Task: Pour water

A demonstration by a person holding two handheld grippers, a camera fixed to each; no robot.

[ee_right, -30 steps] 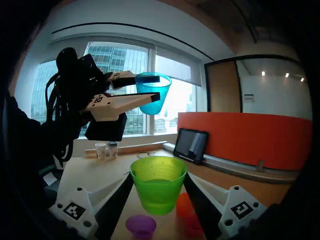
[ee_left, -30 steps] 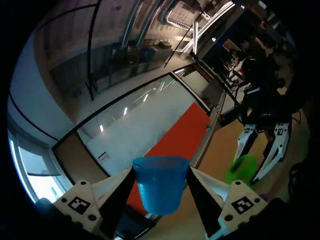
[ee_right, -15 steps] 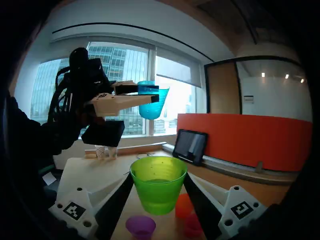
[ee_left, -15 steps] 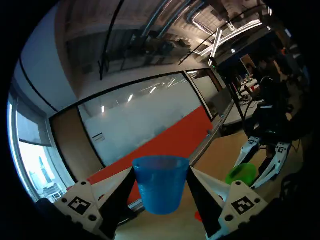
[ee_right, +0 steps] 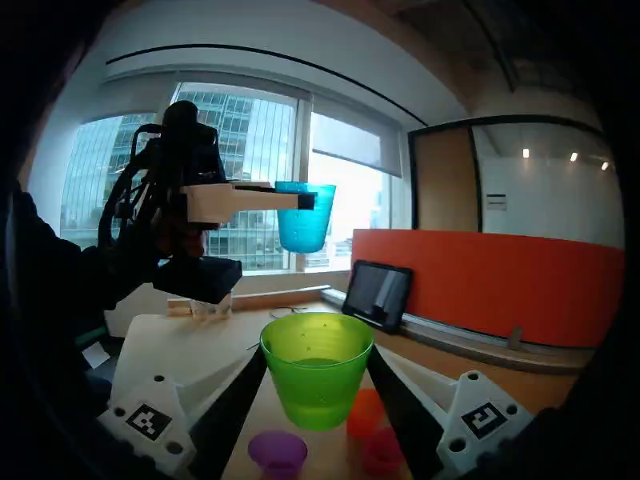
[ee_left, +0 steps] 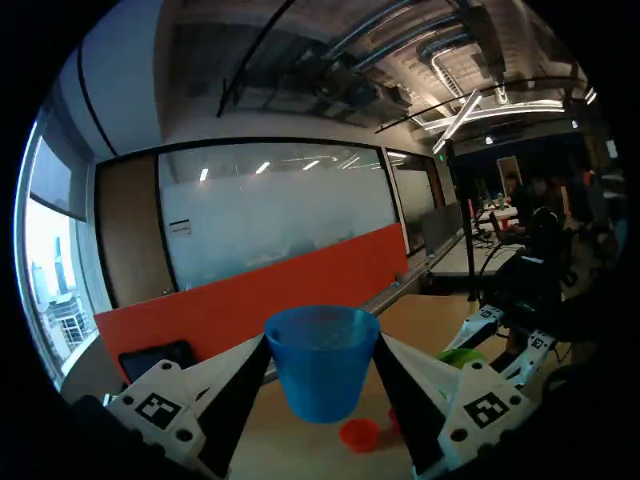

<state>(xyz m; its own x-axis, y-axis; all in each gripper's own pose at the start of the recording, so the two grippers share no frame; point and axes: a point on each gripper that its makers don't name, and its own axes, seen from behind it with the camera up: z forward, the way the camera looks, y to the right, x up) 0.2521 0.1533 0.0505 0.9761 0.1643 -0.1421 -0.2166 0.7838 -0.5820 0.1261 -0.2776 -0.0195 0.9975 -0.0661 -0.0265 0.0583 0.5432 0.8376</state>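
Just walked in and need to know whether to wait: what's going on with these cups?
A person is working two handheld grippers. The left gripper holds a blue cup upright, high above the table. The right gripper holds a green cup lower down, with what looks like a little liquid inside. Nothing is pouring now.

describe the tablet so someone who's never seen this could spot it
Find the long orange wall panel behind the wooden table. At its left end a dark tablet stands propped. It is flat and rectangular, unlike the round coloured cups.
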